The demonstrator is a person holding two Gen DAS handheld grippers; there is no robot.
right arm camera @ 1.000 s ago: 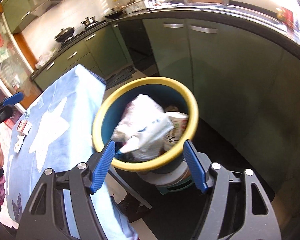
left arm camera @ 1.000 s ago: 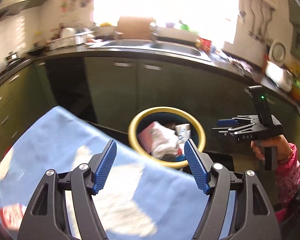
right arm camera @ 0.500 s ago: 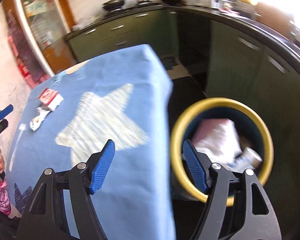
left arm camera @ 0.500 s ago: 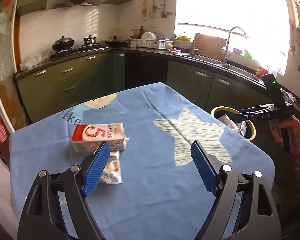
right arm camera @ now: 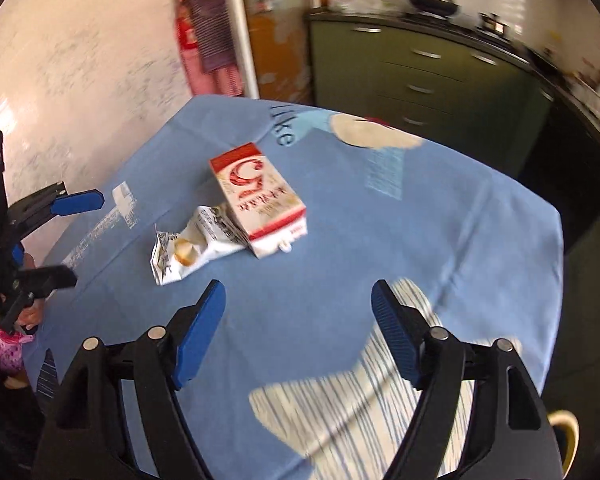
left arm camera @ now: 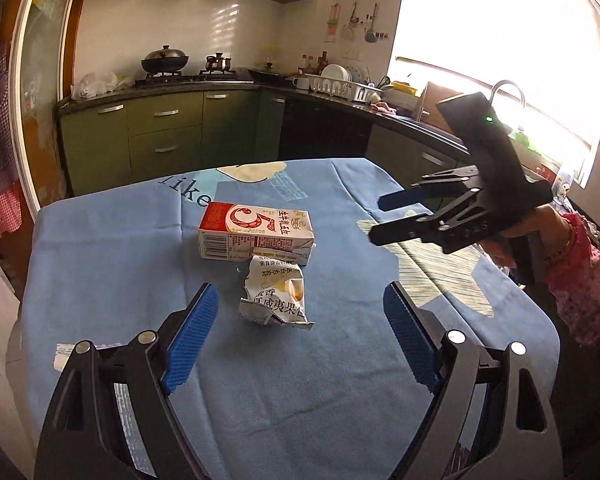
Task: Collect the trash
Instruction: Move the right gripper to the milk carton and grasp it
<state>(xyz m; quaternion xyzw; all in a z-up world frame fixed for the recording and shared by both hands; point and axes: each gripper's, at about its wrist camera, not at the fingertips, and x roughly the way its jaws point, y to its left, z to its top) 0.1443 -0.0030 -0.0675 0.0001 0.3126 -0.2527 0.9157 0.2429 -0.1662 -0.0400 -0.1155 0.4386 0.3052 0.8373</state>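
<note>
Across the middle of the counter (left arm camera: pixel 112 248), which is covered with a blue cloth printed with pale stars, two pieces of trash are seen lying together, well clear of every edge. A red-and-white milk carton (left arm camera: pixel 256 232) is laid flat on its side, with its long axis running roughly parallel to the near edge in the left wrist view. A crumpled white snack wrapper (left arm camera: pixel 276 296) is found on the nearer side of it, with one end touching the carton or tucked under it. A curved yellow rim (right arm camera: pixel 568 432), judged to be a bin, is glimpsed below the counter edge in the right wrist view.

The left claw (left arm camera: pixel 300 336) is held wide apart with nothing between its pads, and the wrapper lies directly ahead of it, near its centre line. The right claw (right arm camera: pixel 296 332) is being opened, also with nothing in it; both items lie ahead of it and towards its left pad, further off. The left claw is therefore judged the nearer to the wrapper, while the carton is presented to the right claw with one short end towards it.

The carton looks rigid and slightly dented at one end; the wrapper looks light, torn and creased.
</note>
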